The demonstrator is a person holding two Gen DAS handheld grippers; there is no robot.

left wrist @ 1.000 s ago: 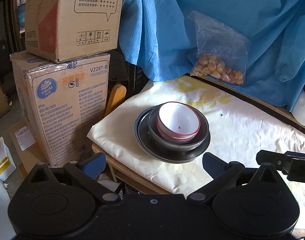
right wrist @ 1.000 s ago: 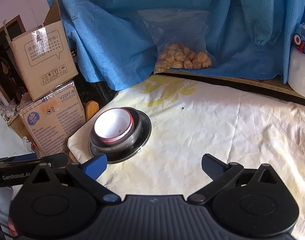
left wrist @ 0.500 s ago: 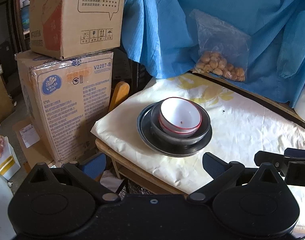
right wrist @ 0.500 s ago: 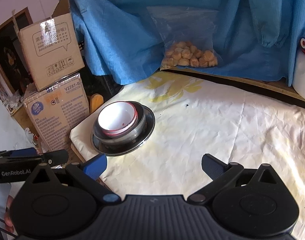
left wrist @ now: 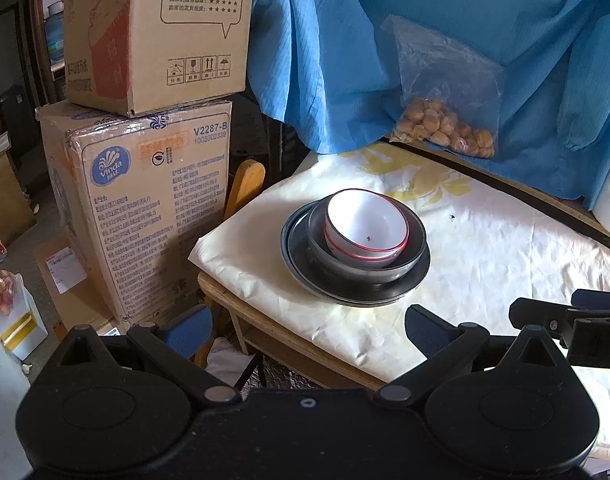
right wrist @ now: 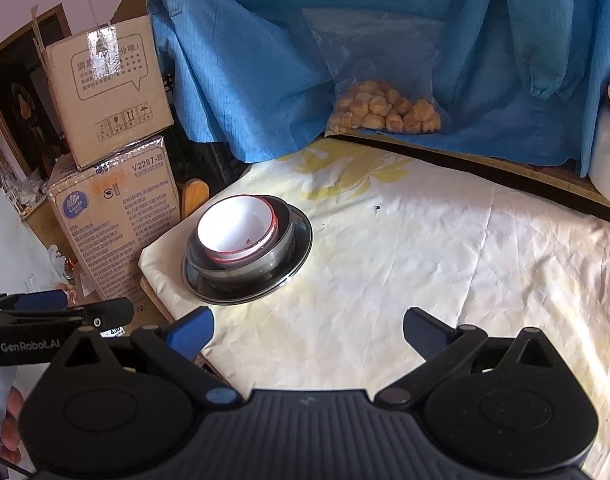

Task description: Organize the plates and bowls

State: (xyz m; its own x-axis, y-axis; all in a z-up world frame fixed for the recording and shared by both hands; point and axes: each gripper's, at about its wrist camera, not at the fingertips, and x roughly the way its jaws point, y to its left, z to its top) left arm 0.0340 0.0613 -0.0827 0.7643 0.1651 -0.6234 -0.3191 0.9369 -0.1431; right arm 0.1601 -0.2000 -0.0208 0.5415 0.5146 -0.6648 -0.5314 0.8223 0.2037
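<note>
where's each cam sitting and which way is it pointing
Left wrist: sits on the left tongs, facing the table's left corner and the stacked dishes; its open blue-padded fingers and the right tongs' tip show.
Right wrist: sits on the right tongs, facing across the white tablecloth; its own open fingers, the left tongs and a bit of hand show.
Shared: red-rimmed white bowl in a dark bowl on a dark plate, cardboard boxes, blue cloth, snack bag.

Lower carton [left wrist: 145, 216]: "Vinda", "V2287-B". Left gripper [right wrist: 29, 346]: "GenRobot.AI".
</note>
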